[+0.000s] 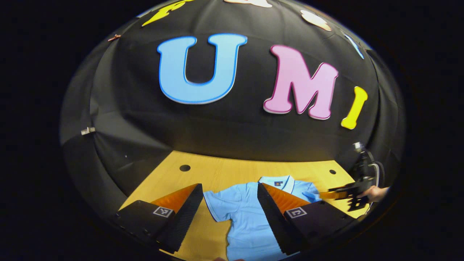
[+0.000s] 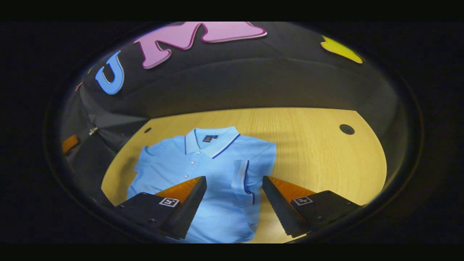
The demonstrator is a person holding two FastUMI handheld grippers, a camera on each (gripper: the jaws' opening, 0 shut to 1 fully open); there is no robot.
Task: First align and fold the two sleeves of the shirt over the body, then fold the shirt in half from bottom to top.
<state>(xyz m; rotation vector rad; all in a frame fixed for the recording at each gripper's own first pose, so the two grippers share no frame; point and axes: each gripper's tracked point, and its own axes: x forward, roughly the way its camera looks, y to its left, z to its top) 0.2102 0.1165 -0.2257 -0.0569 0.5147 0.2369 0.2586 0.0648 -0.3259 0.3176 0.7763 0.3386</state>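
Flat on the wooden table [image 2: 311,145], a light-blue polo shirt [image 2: 203,163] is seen face up, its collar [image 2: 212,139] toward the booth's black wall and its hem toward the cameras, so that its long axis runs from near edge to far. In the right gripper view, one sleeve [image 2: 244,179] is already laid over the body, its dark-trimmed cuff resting between the spread fingers of the right gripper [image 2: 233,195], which is held above the cloth with nothing pinched. The other sleeve [image 1: 217,203] is shown in the left gripper view, spread outward onto bare wood and lying just ahead of the left gripper [image 1: 228,206], whose fingers are likewise parted and empty. That sleeve is judged to be the next thing handled, and the left gripper is plainly the nearer: the cuff sits between its fingers, slightly toward the left one. The right gripper [image 1: 346,194], held in a hand [image 1: 375,193], is seen well off at the shirt's far side.

Open tabletop is left on both flanks, broadest beyond the folded sleeve, where a round hole [image 2: 346,129] is cut in the wood. Some bare wood is also kept between collar and wall, which the bottom-to-top fold is likely to need.
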